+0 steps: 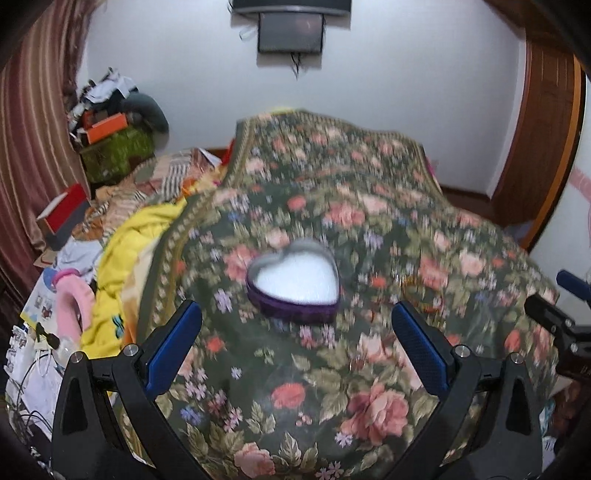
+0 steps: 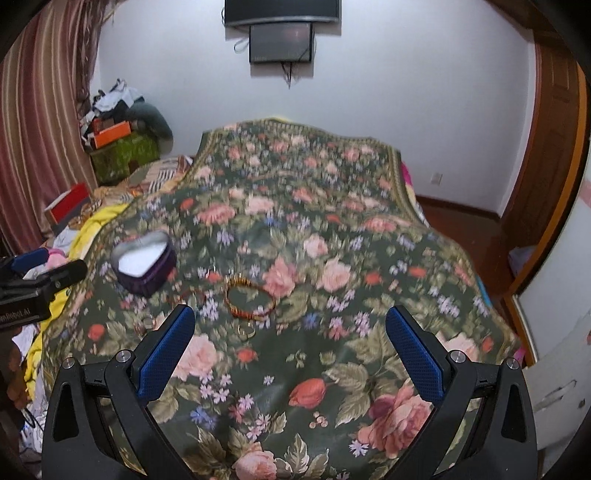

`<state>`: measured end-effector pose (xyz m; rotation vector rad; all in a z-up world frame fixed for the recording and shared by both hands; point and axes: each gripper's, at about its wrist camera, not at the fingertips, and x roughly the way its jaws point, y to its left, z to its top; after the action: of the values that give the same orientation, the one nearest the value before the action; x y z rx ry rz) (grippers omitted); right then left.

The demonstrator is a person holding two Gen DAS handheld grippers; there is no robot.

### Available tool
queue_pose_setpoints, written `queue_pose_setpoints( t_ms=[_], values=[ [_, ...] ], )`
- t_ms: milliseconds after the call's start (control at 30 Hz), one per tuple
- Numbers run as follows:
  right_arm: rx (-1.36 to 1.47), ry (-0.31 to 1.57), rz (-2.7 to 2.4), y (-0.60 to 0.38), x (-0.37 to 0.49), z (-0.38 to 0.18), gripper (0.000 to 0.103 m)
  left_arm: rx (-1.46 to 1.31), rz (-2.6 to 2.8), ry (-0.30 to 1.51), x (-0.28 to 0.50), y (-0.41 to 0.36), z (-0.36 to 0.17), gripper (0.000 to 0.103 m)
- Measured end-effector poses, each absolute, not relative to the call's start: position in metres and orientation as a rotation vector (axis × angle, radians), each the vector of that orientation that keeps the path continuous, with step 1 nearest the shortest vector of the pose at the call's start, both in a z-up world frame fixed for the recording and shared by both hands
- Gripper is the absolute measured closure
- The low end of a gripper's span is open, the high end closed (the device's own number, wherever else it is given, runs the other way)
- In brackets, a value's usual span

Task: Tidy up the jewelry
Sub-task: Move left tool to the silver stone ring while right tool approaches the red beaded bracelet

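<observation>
A purple heart-shaped tin (image 1: 293, 284) with a white lining sits open on the floral bedspread (image 1: 332, 369), just beyond my left gripper (image 1: 295, 321), which is open and holds nothing. In the right wrist view the same tin (image 2: 144, 264) lies at the left. An amber beaded bracelet (image 2: 249, 299) lies right of it, with a gold ring (image 2: 246, 329) just in front and a thin reddish bracelet (image 2: 188, 295) to its left. My right gripper (image 2: 290, 323) stands open above the bedspread (image 2: 332, 369), nearer me than the jewelry. The other gripper (image 2: 33, 286) shows at the far left.
Yellow bedding (image 1: 122, 280) and loose clothes lie along the bed's left side. Boxes and clutter (image 1: 114, 140) are stacked in the far left corner by a striped curtain (image 1: 33, 147). A wooden door frame (image 1: 543, 147) stands at the right. A dark screen (image 1: 290, 31) hangs on the far wall.
</observation>
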<state>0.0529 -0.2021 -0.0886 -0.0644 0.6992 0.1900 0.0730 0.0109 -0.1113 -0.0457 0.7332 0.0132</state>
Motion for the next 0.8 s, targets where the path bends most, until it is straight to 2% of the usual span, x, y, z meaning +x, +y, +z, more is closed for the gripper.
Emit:
queue_pose_setpoints(
  t_ms=[133, 333, 700, 800],
  values=[
    [-0.058, 0.735, 0.218, -0.200, 0.056, -0.099, 0.002, -0.041, -0.021, 0.790, 0.079, 0.005, -0.130, 0.000],
    [-0.055, 0.781, 0.274, -0.188, 0.065, -0.114, 0.015, -0.071, -0.105, 0.878, 0.090, -0.005, -0.152, 0.017],
    [-0.039, 0.870, 0.346, -0.179, 0.080, -0.134, 0.038, -0.082, -0.188, 0.969, 0.103, -0.019, -0.181, 0.031],
    [-0.037, 0.886, 0.365, -0.175, 0.083, -0.136, 0.043, -0.068, -0.200, 0.961, 0.105, -0.020, -0.182, 0.039]
  ],
)
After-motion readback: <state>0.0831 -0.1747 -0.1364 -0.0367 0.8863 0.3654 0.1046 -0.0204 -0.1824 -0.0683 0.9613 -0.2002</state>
